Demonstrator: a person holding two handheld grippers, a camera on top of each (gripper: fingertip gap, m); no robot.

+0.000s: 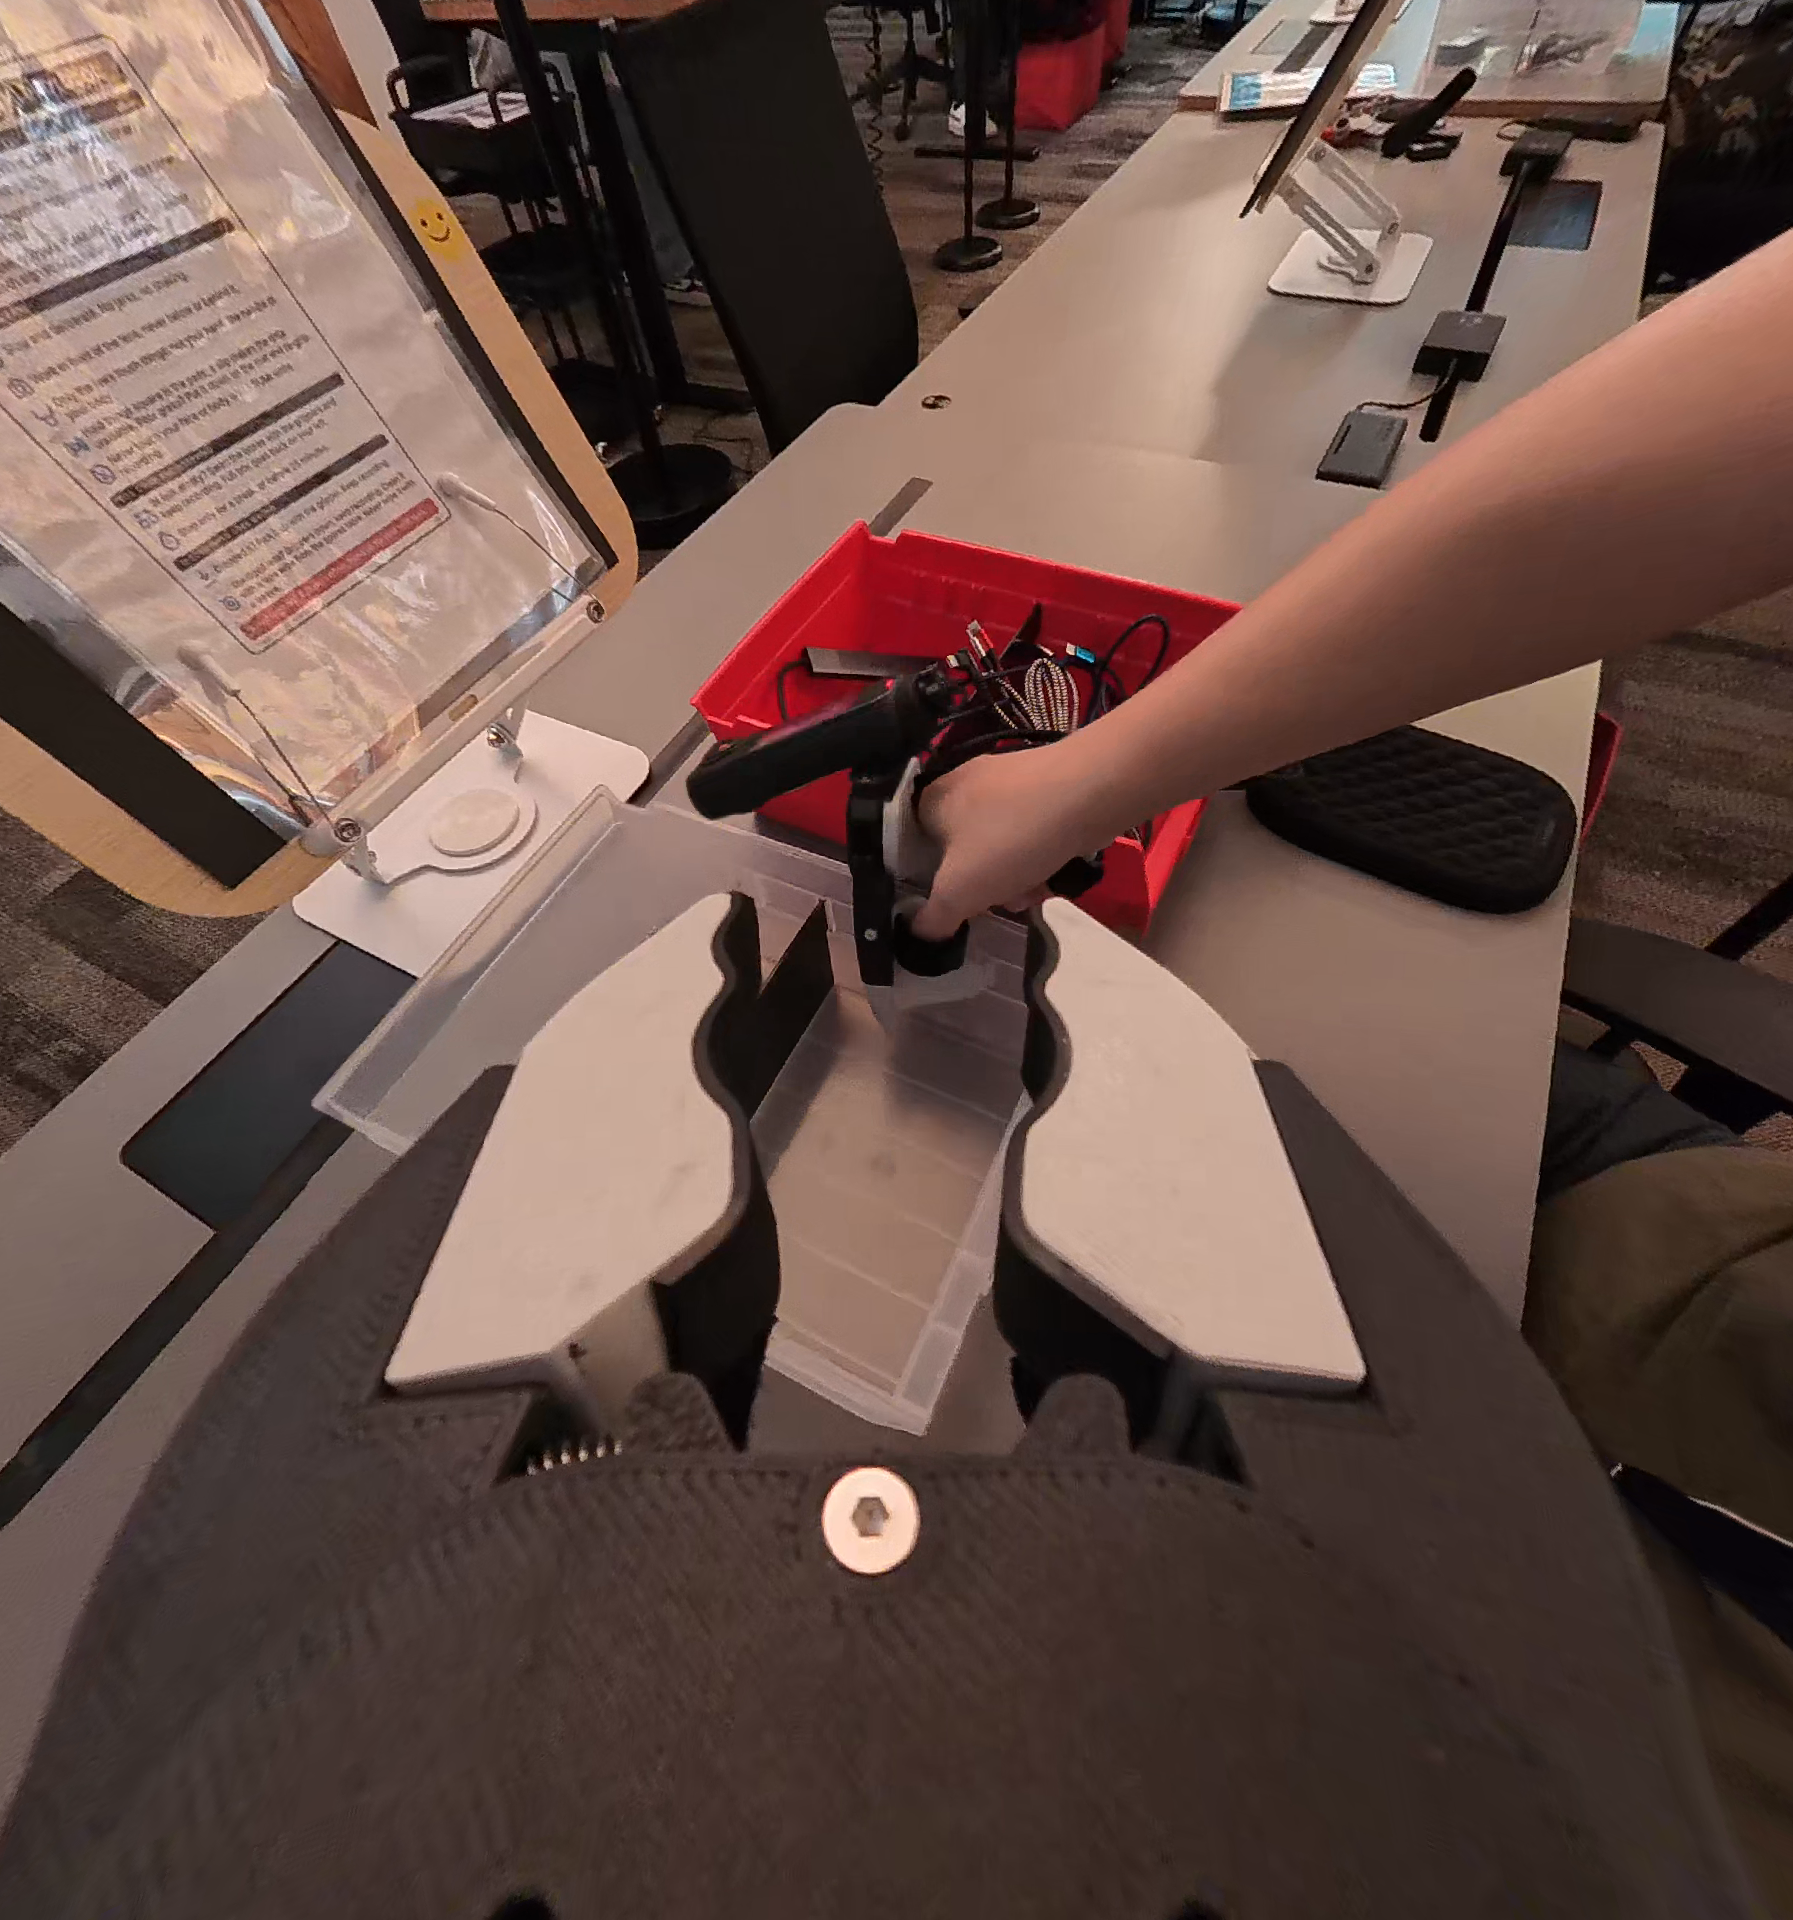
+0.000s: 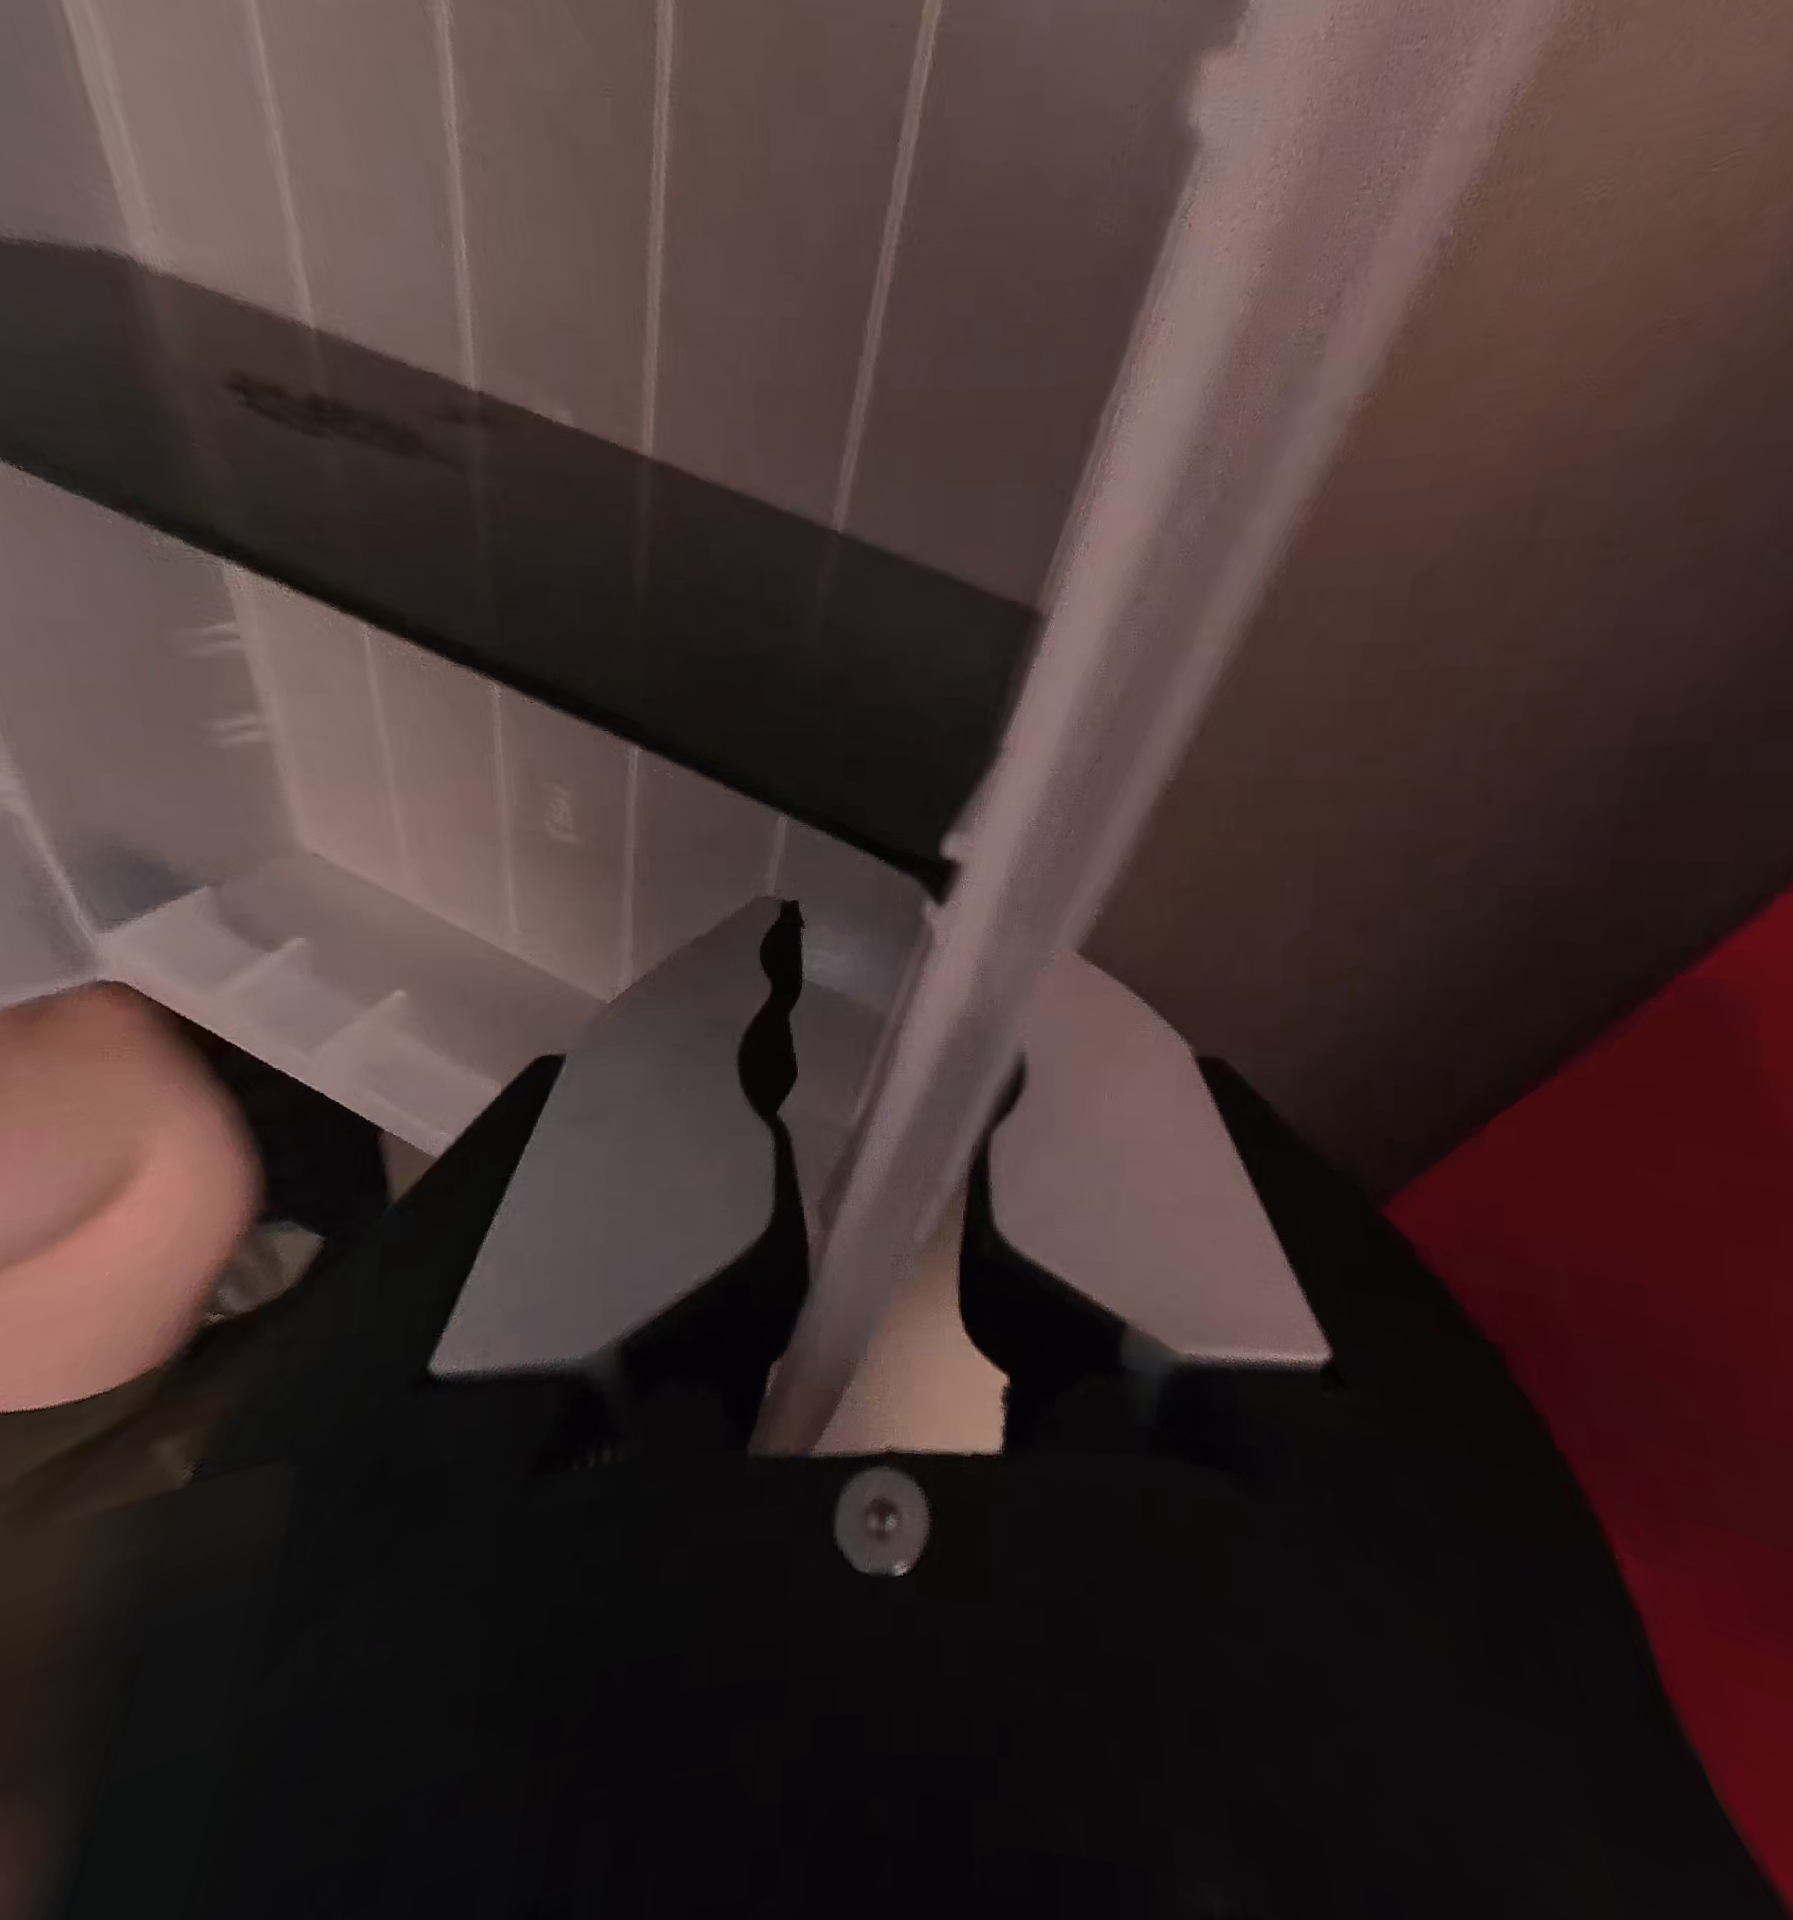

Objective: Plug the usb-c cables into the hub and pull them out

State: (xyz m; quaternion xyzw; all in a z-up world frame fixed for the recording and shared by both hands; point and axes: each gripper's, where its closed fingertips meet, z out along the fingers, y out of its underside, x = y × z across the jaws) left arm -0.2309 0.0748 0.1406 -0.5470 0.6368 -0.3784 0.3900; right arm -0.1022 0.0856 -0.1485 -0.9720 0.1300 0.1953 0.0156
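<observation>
A clear plastic box (image 1: 871,1226) with its lid (image 1: 518,956) swung open lies on the grey table under my left gripper (image 1: 887,914), which is open and empty above it. A flat black slab (image 1: 793,987), apparently the hub, stands inside the box; it also shows in the right wrist view (image 2: 559,582). A hand holds my right gripper (image 1: 907,977) at the box's far end. In its own view my right gripper (image 2: 923,945) is open and straddles the box's clear wall (image 2: 1110,623). Tangled cables (image 1: 1037,686) lie in a red bin (image 1: 871,603).
A framed sign on a white stand (image 1: 248,416) rises at the left. A black padded rest (image 1: 1411,821) lies right of the red bin (image 2: 1650,1247). Small black devices (image 1: 1365,447) and a tablet stand (image 1: 1349,260) sit farther along the table. The tips of one gripper are about 30 centimetres away from the tips of the other.
</observation>
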